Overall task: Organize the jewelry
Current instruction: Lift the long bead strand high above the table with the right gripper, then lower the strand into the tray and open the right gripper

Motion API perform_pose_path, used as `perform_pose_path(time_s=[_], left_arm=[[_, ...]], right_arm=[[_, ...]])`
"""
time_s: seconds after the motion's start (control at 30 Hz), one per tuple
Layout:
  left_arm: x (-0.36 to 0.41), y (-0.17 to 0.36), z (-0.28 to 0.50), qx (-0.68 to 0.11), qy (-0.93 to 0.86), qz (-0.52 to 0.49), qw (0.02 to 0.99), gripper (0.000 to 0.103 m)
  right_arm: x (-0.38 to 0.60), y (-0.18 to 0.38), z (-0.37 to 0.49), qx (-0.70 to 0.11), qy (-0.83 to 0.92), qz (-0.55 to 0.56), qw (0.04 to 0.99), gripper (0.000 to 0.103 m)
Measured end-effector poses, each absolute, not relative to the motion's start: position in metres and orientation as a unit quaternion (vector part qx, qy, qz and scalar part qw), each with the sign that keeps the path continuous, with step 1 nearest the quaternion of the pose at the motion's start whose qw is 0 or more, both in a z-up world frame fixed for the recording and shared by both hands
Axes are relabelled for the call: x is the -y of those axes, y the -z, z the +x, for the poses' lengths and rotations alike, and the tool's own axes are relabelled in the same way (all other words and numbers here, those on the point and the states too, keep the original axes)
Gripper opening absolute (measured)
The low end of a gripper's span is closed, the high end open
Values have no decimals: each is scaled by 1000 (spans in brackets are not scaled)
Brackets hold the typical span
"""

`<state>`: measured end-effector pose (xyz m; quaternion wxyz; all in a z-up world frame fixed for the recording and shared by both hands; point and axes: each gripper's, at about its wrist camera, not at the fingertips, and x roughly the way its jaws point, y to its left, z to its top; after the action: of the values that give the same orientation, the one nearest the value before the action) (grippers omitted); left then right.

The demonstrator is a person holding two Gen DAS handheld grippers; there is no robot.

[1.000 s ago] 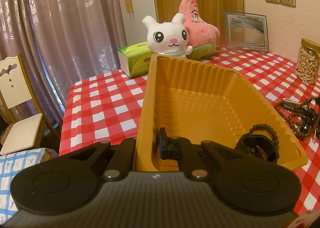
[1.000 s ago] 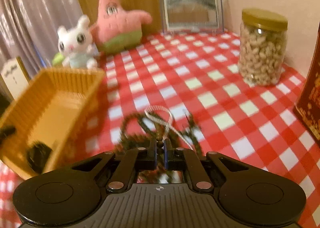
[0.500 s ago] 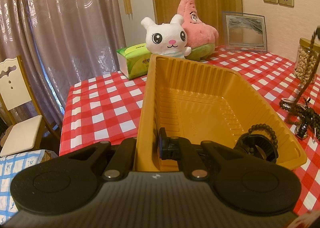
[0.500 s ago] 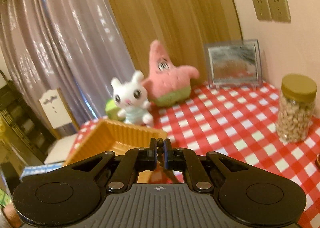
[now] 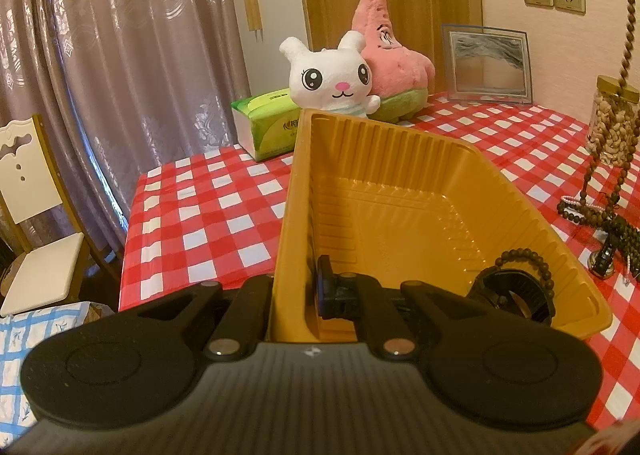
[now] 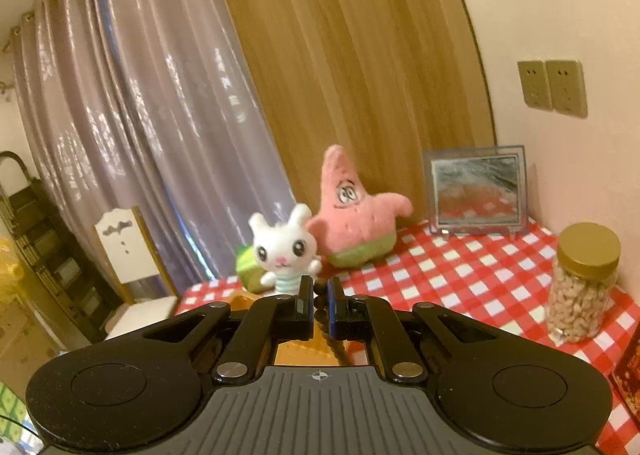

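My left gripper (image 5: 298,295) clamps the tray (image 5: 400,191) wall; my right gripper (image 6: 319,309) pinches the bead necklace (image 5: 624,55), hanging at right, which could snag the pile (image 5: 600,223)

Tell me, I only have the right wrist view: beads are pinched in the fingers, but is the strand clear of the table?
Observer: No. In the left wrist view the wooden bead strand runs down into a jewelry pile on the checked tablecloth.
Operator: Where's the tray relative to that pile?
Observer: The yellow tray sits just left of the pile, with the left gripper shut on its near wall.
Operator: Anything in it?
Observer: A bead bracelet and a black round item, both in the near right corner.
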<state>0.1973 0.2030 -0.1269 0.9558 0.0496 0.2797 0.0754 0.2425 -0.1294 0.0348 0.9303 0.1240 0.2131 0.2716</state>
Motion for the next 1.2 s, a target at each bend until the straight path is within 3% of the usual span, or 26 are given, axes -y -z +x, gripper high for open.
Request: perform_pose_path(time_s=[0.57, 0.97, 1.2], left_arm=[[-201, 125, 196, -277, -73, 49, 957, 4], [-198, 124, 194, -278, -78, 47, 956, 4], [-197, 124, 194, -280, -81, 47, 955, 4]], right_arm=[[62, -45, 265, -187, -347, 137, 909, 6], [30, 84, 281, -360, -327, 114, 866, 6], [24, 104, 283, -385, -316, 113, 860, 6]])
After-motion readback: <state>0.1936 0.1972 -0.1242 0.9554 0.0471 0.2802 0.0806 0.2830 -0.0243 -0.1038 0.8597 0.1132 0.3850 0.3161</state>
